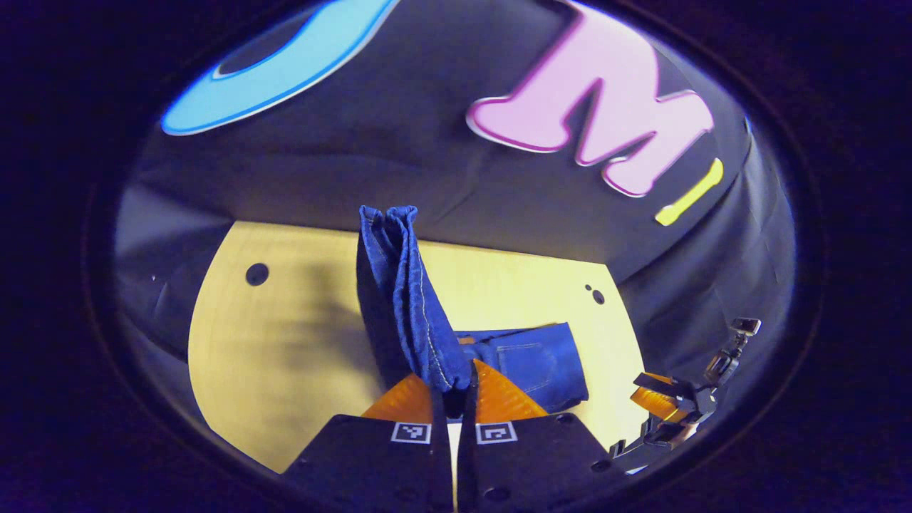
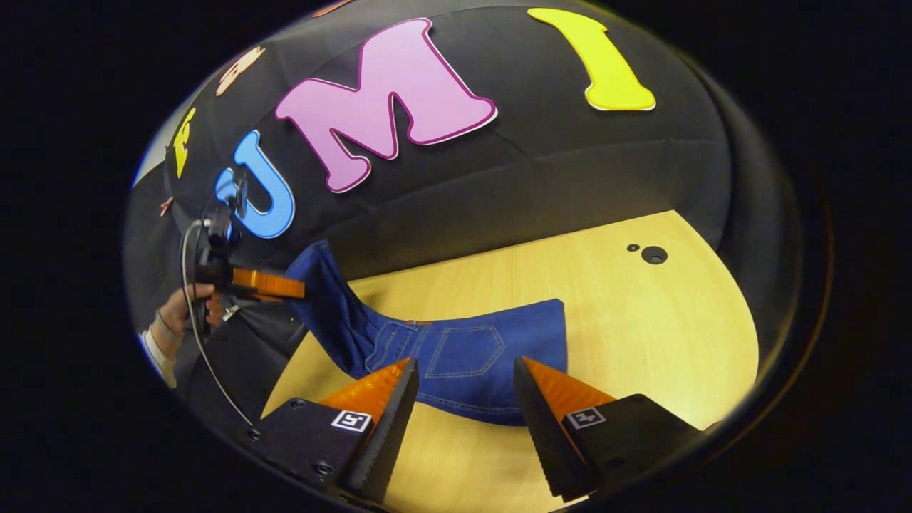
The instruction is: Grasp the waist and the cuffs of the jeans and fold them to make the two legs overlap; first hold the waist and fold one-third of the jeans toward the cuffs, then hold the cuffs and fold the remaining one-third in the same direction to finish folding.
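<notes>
The blue jeans [image 2: 463, 356] lie partly on the wooden table [image 2: 641, 335], their waist part with a back pocket flat on the wood. The leg part [image 1: 402, 299] is lifted off the table and pinched between the fingers of my left gripper [image 1: 456, 377], which is shut on it. In the right gripper view, a hand [image 2: 182, 306] holds that left gripper [image 2: 267, 283] at the far left, with the denim rising to it. My right gripper [image 2: 463, 420] stands open just in front of the waist edge, touching nothing. It also appears low at the right [image 1: 670, 399] of the left gripper view.
The table [image 1: 285, 342] has small round holes near its far corners [image 2: 653, 254] [image 1: 256, 273]. The black cloth wall [image 2: 570, 164] closes in right behind the table. Bare wood lies to the right of the jeans.
</notes>
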{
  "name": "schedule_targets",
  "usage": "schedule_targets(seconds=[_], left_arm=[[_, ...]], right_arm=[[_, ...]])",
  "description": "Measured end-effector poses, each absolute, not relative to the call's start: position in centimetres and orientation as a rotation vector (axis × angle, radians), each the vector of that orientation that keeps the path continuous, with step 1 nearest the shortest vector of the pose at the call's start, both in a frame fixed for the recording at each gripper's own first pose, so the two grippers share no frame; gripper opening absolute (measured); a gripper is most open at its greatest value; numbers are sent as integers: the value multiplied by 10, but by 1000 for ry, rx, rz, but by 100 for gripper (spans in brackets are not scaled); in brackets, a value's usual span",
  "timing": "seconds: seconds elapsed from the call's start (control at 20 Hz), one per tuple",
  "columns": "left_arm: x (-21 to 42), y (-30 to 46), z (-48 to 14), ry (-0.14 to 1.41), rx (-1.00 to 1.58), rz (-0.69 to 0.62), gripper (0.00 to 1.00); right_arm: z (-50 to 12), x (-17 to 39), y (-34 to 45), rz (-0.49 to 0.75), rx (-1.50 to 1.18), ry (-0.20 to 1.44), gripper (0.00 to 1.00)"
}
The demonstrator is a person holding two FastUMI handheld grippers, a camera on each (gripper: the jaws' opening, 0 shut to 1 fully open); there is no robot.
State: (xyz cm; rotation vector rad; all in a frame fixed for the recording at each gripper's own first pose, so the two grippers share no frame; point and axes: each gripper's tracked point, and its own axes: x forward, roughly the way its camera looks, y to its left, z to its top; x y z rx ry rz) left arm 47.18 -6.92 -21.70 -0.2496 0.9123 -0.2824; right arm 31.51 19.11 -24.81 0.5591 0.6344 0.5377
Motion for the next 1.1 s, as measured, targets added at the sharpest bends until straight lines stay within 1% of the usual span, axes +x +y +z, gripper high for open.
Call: schedule_targets(seconds=[0.05,0.15,0.25,0.35,0.45,0.55,0.65,0.75,0.8,0.85,0.9,1.0,1.05,1.1], left_arm=[[476,-105,-209,906,-250,-334,8],[477,-175,-221,920,-243,-414,8],[479,-232,-251,986,-229,-494,8],[482,-264,-292,1047,-129,-534,9],[474,-265,-330,1127,-16,-519,9],[478,-266,-334,1179,51,-459,10],[473,-264,-328,1196,112,-434,16],[472,-267,-310,1181,126,-439,28],[465,-274,-306,1182,120,-450,43],[457,-284,-301,1173,113,-459,62],[457,-288,-299,1136,113,-463,83],[456,-284,-275,1028,104,-437,98],[451,-278,-257,967,85,-421,100],[446,-271,-236,903,65,-407,100]], right_arm=[[-252,310,187,540,551,639,83],[-261,304,177,537,546,641,83],[-278,297,169,527,546,670,83],[-291,291,155,505,536,678,83],[-296,286,141,493,533,675,83],[-302,283,129,485,529,670,83],[-312,283,121,471,536,679,83],[-313,281,118,465,561,679,83],[-313,279,118,466,567,678,83],[-314,278,118,467,561,678,83],[-314,277,116,463,549,672,83],[-305,275,115,458,544,652,83],[-296,274,113,445,536,628,83],[-290,273,108,422,499,604,70]])
